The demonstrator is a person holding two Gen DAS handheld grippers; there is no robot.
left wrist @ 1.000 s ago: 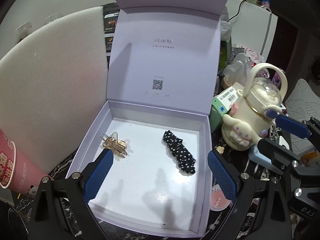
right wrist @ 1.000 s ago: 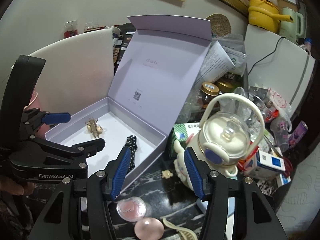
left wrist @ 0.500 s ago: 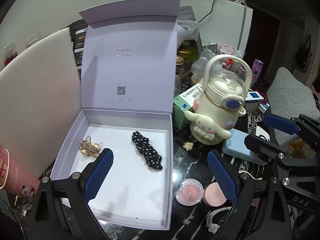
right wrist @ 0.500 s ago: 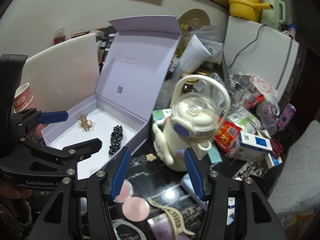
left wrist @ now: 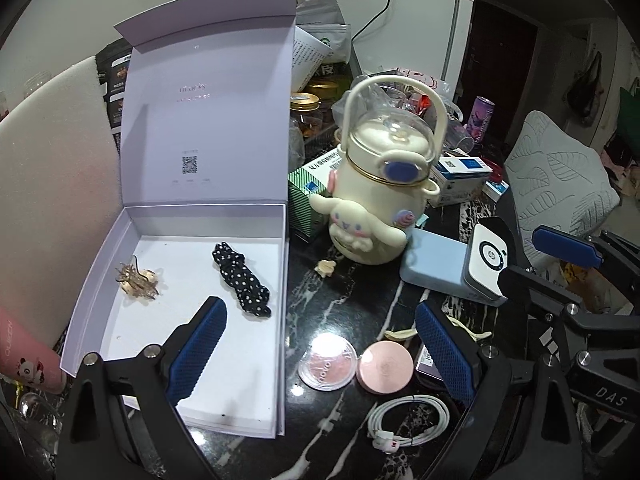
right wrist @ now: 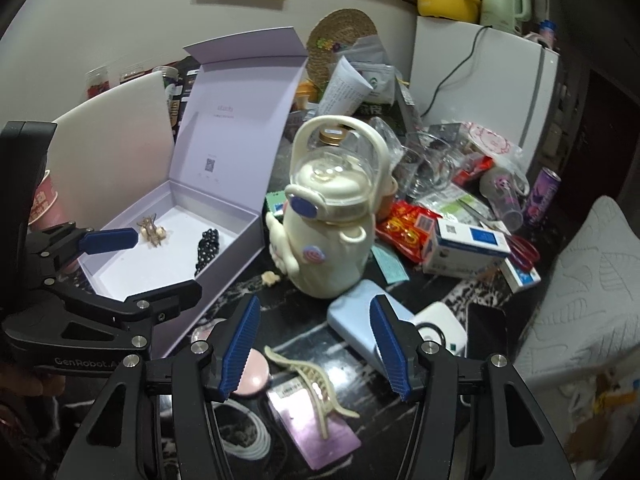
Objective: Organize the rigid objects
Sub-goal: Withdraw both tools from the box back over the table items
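Note:
An open lavender box [left wrist: 285,292] holds a gold hair claw [left wrist: 138,280] and a black dotted scrunchie [left wrist: 240,284]. My left gripper [left wrist: 320,344] hangs open over the box's right wall, with two pink compacts [left wrist: 328,362] between and below its fingers. My right gripper [right wrist: 316,344] stands open, empty, above a cream hair claw [right wrist: 308,376] that lies on a purple card [right wrist: 320,428]. A small cream flower clip [left wrist: 325,268] lies by the box. In the right wrist view the left gripper [right wrist: 148,268] is in front of the box [right wrist: 228,256].
A cream character kettle [left wrist: 380,200] stands right of the box, with a blue power bank [left wrist: 432,264] and a white device [left wrist: 488,260] beside it. A coiled white cable [left wrist: 408,416] lies near the front. Cartons, jars, cups and a can crowd the back right.
Both grippers have moved right, off the box. The left one was over the box floor and now straddles its right wall. The compacts, cable and cream claw have come into view.

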